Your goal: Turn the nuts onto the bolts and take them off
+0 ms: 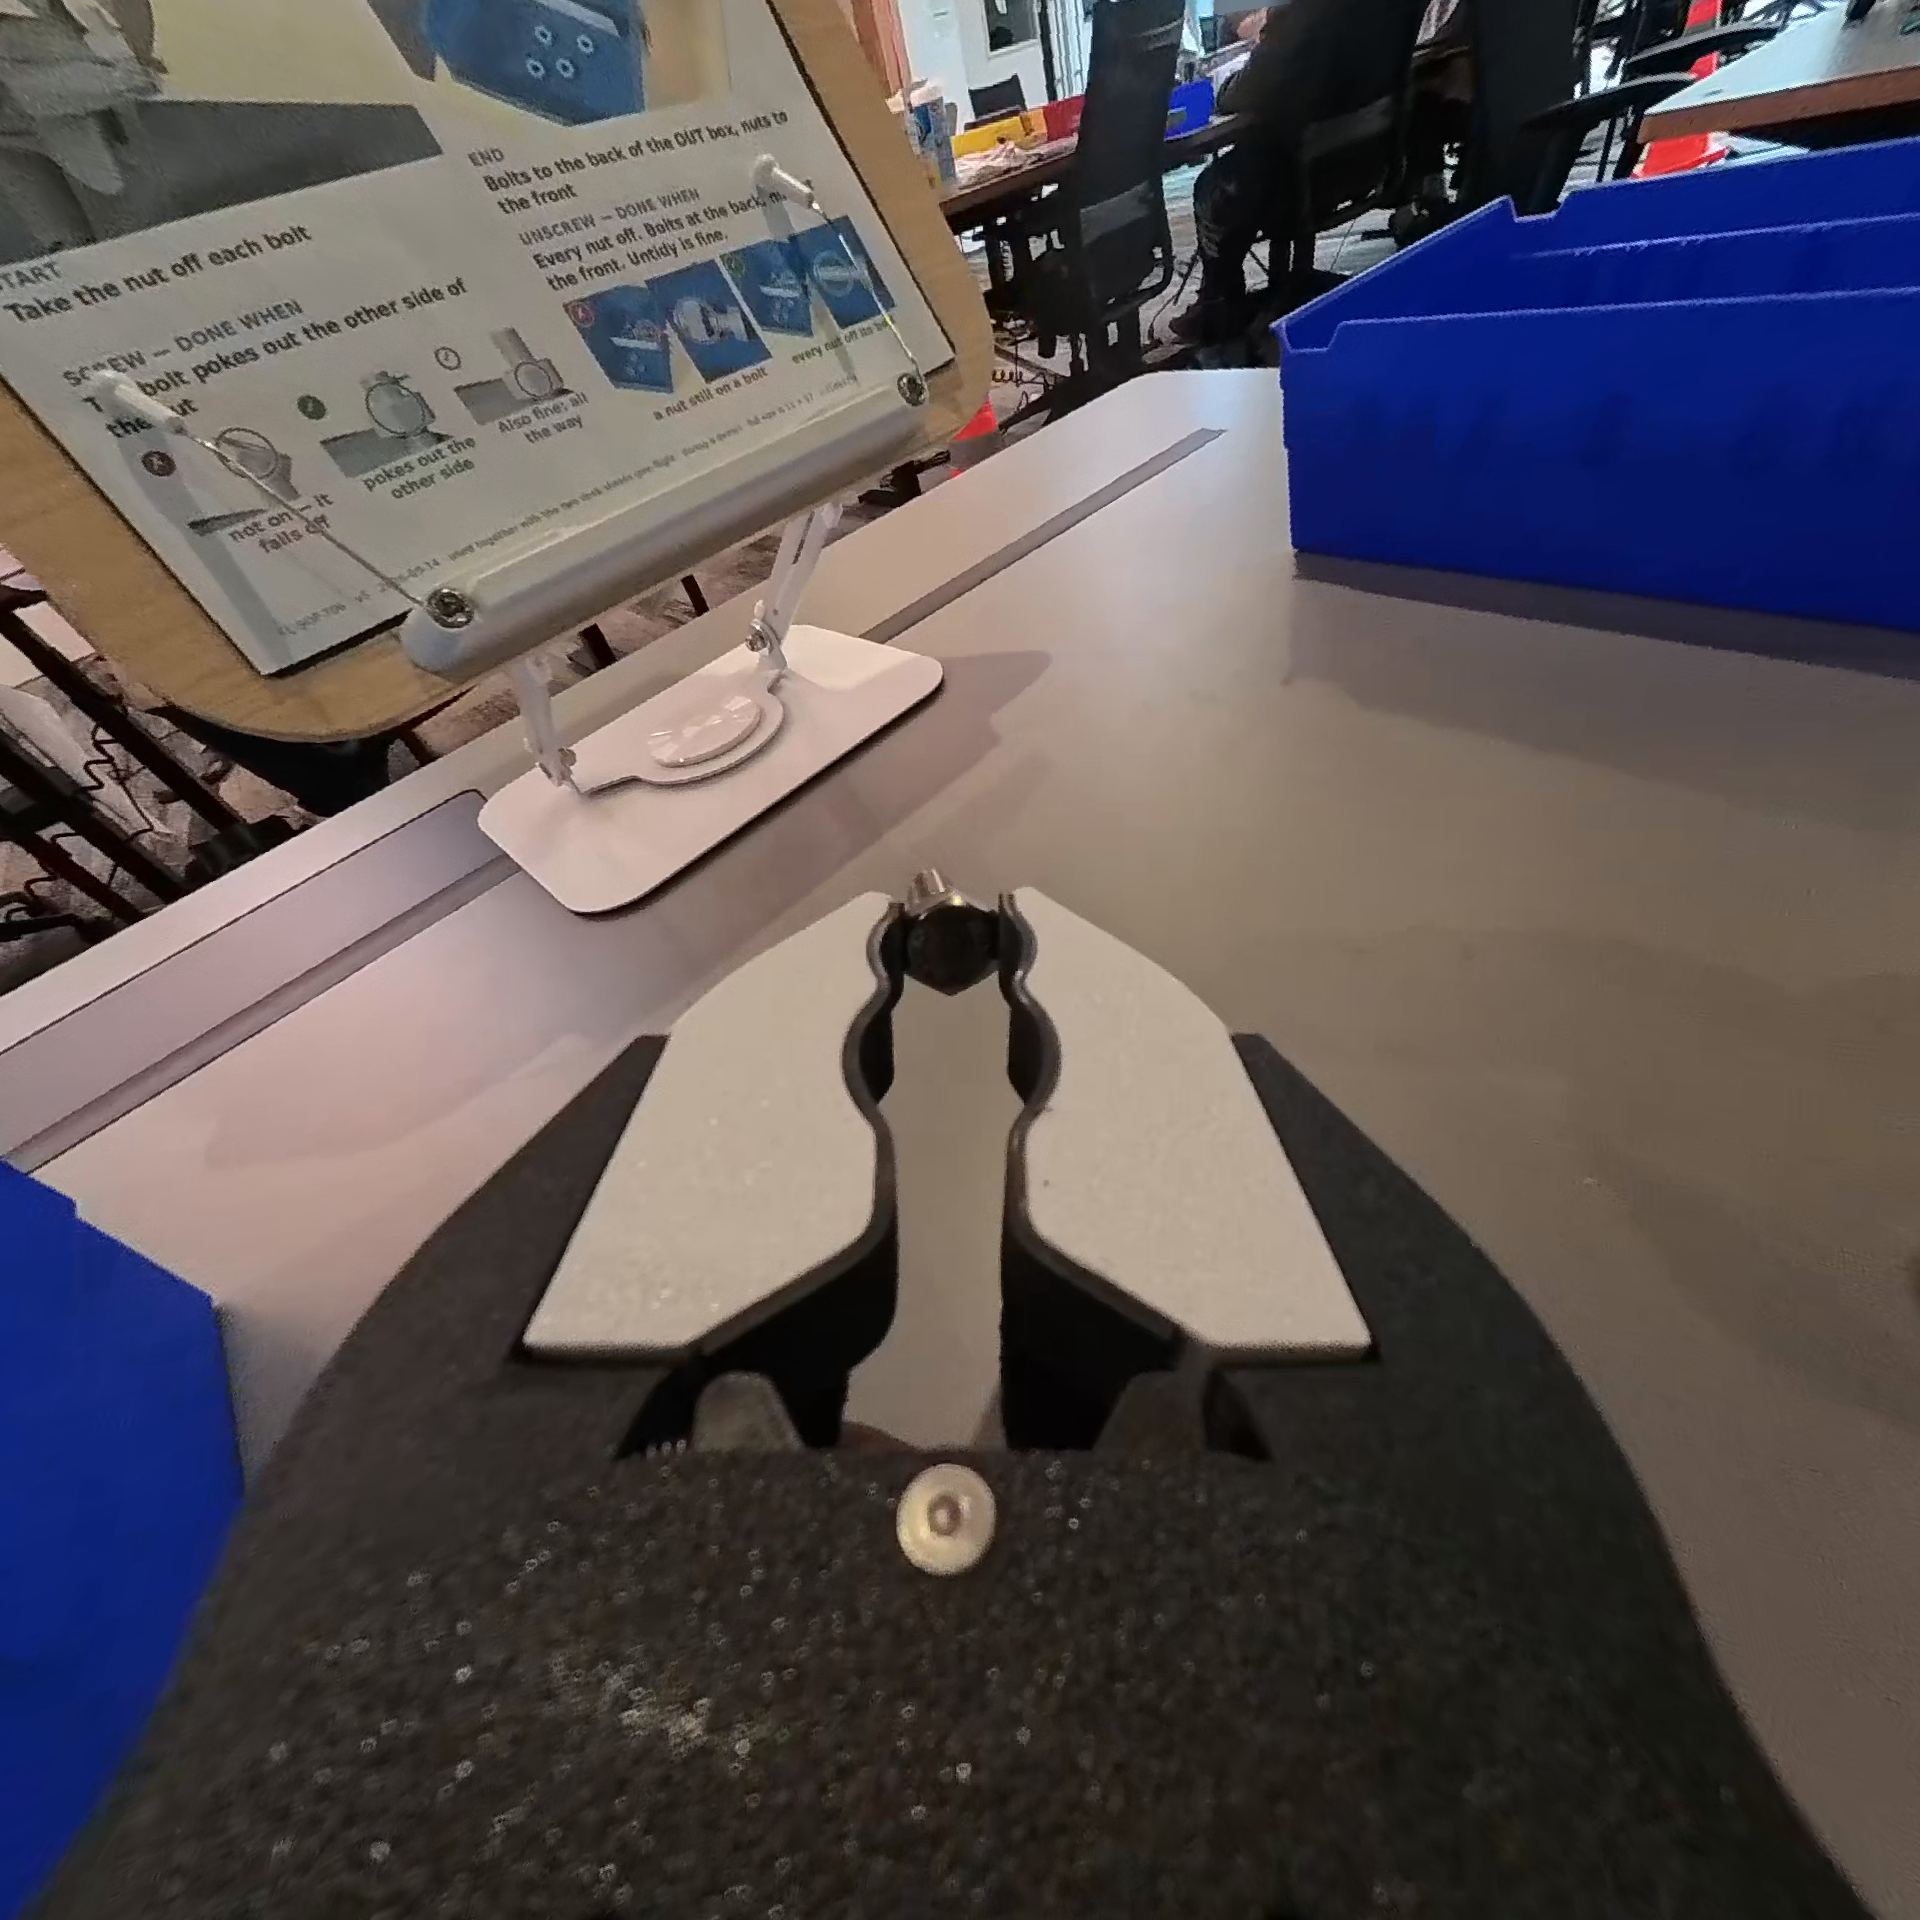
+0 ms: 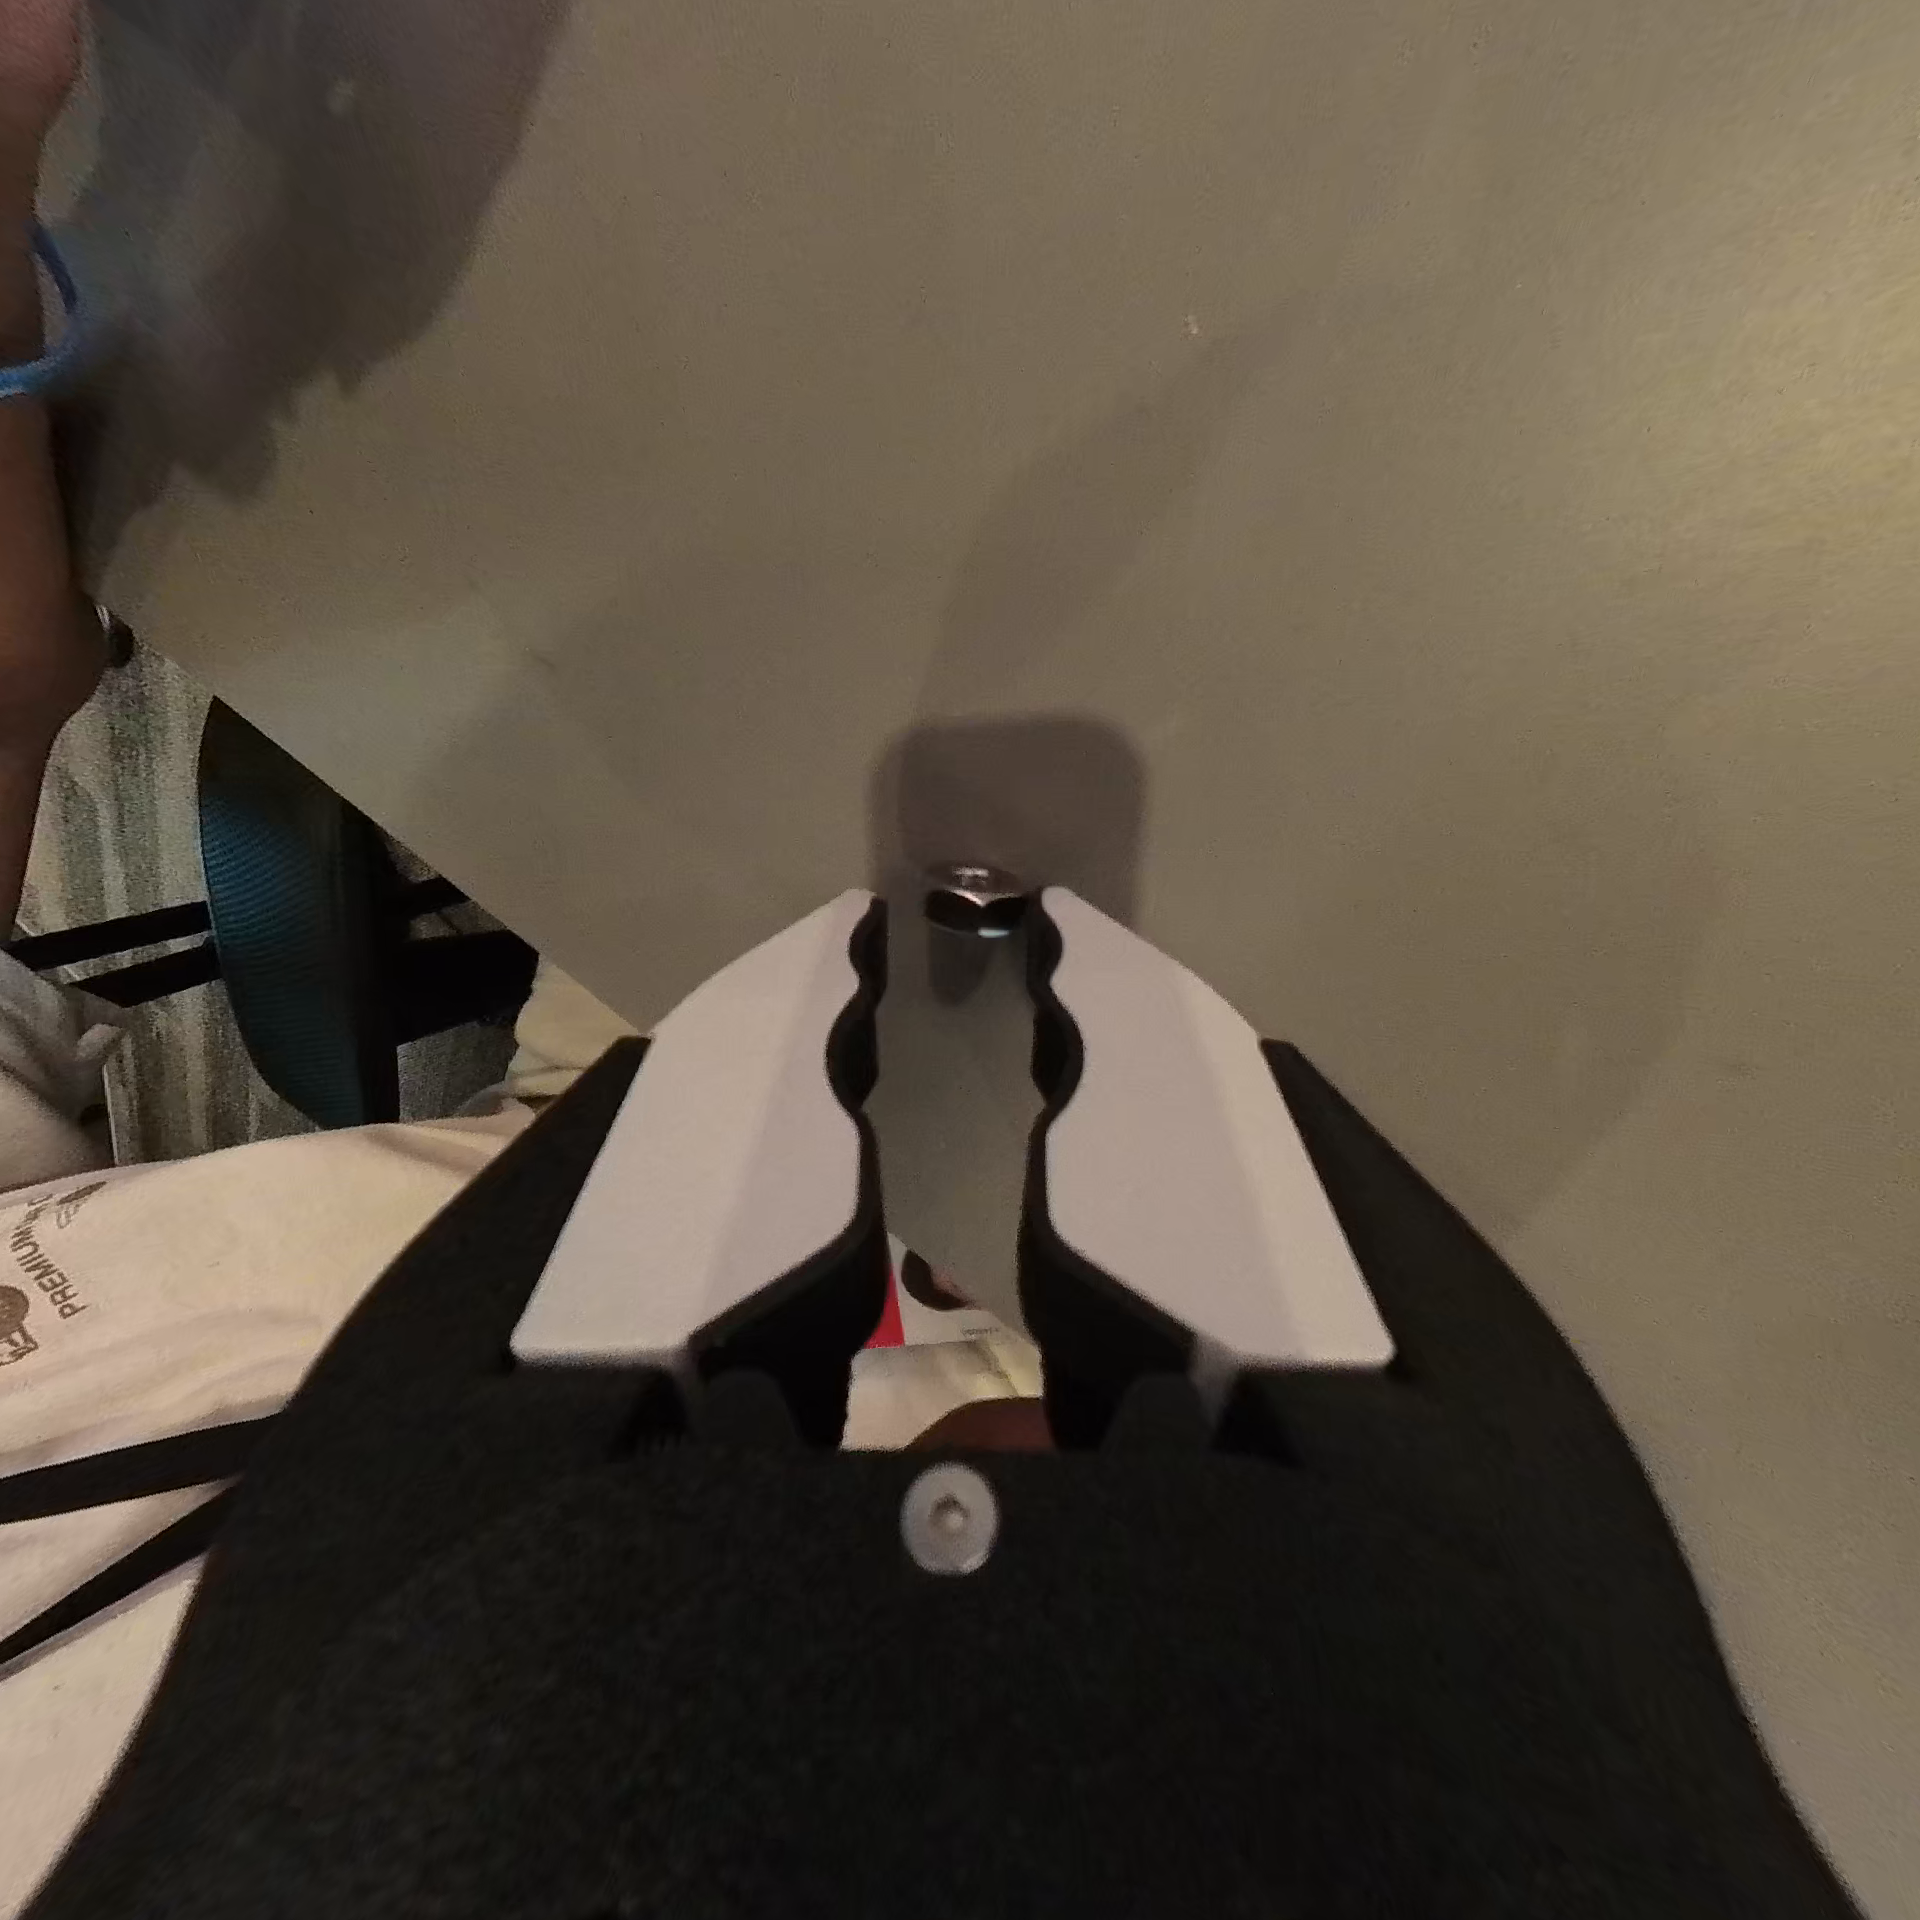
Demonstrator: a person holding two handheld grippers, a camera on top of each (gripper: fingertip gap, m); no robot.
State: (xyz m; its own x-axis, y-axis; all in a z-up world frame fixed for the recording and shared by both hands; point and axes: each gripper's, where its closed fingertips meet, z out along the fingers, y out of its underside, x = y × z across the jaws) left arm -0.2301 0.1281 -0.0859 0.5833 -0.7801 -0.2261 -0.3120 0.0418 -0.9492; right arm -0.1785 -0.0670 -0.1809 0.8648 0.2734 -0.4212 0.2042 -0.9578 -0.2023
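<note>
In the left wrist view my left gripper is shut on a bolt, pinched at the fingertips. The bolt's dark end faces the camera and a silver end points forward, a little above the grey table. In the right wrist view my right gripper is shut on a shiny hex nut, held at the fingertips just over the table, with its dark shadow right beyond it. Neither gripper shows in the other's view.
A large blue bin stands at the back right and another blue bin at the near left. An instruction sheet on a white stand is ahead on the left. A person's pale garment and the table edge are left of my right gripper. There is about 20 cm between the tips of the two grippers.
</note>
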